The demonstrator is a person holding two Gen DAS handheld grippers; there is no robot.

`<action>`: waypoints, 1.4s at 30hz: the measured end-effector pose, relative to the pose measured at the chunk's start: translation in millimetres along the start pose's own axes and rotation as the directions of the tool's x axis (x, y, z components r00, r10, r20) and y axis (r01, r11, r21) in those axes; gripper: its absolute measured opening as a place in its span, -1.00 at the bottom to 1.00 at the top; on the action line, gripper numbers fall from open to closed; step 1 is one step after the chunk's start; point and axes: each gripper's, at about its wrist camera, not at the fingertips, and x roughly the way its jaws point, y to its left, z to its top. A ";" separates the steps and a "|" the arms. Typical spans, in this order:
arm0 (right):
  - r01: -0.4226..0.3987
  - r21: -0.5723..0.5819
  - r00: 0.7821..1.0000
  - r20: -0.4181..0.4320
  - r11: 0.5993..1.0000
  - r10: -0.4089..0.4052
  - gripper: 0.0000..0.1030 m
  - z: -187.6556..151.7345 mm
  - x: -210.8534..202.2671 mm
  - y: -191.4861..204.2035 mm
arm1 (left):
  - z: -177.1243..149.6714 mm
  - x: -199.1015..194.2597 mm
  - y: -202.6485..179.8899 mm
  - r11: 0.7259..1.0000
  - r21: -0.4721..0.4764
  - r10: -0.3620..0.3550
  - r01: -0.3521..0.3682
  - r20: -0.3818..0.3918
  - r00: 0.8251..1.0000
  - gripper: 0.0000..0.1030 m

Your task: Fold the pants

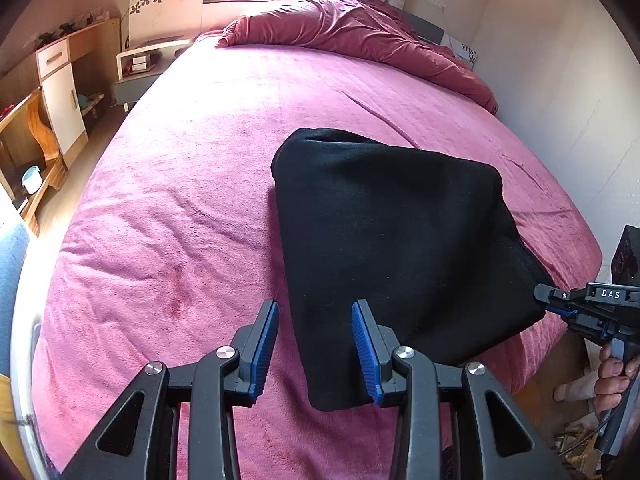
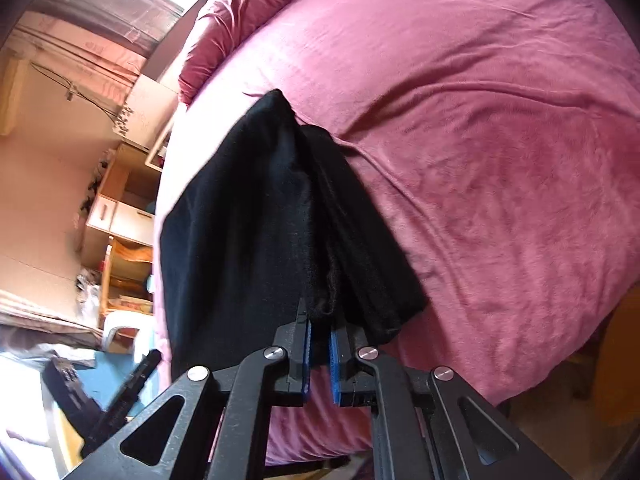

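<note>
The black pants [image 1: 400, 248] lie folded into a thick pad on the pink bed cover [image 1: 180, 208]. My left gripper [image 1: 315, 312] is open, its jaws straddling the pad's near left edge without pinching it. My right gripper [image 1: 546, 298] enters from the right and is shut on the pad's right corner. In the right wrist view the right gripper [image 2: 319, 320] has its blue pads clamped on a bunch of the black pants [image 2: 260, 216], with the layers raised off the pink bed cover [image 2: 500, 160].
A crumpled red duvet [image 1: 360, 32] lies at the head of the bed. A nightstand [image 1: 140, 68] and wooden shelves [image 1: 60, 92] stand along the left. A wall [image 1: 560, 80] runs along the bed's right side. The bed's foot edge is right below both grippers.
</note>
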 end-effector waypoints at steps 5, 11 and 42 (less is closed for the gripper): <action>0.020 0.020 0.999 -0.027 1.000 -0.020 -0.86 -5.7 12.7 -15.7 | -3.1 5.3 1.0 1.000 0.004 0.009 -0.009 -0.021 1.000 -0.25; 0.037 -0.064 0.999 -0.034 0.997 -0.039 -0.66 0.1 1.9 -0.3 | -2.7 5.8 3.0 1.000 0.010 0.021 -0.021 -0.014 1.000 -0.25; -0.147 -0.240 0.978 -0.180 0.960 0.104 -0.25 77.2 66.2 20.8 | 47.5 79.5 57.2 0.849 -0.257 -0.493 0.462 -0.068 0.868 -0.41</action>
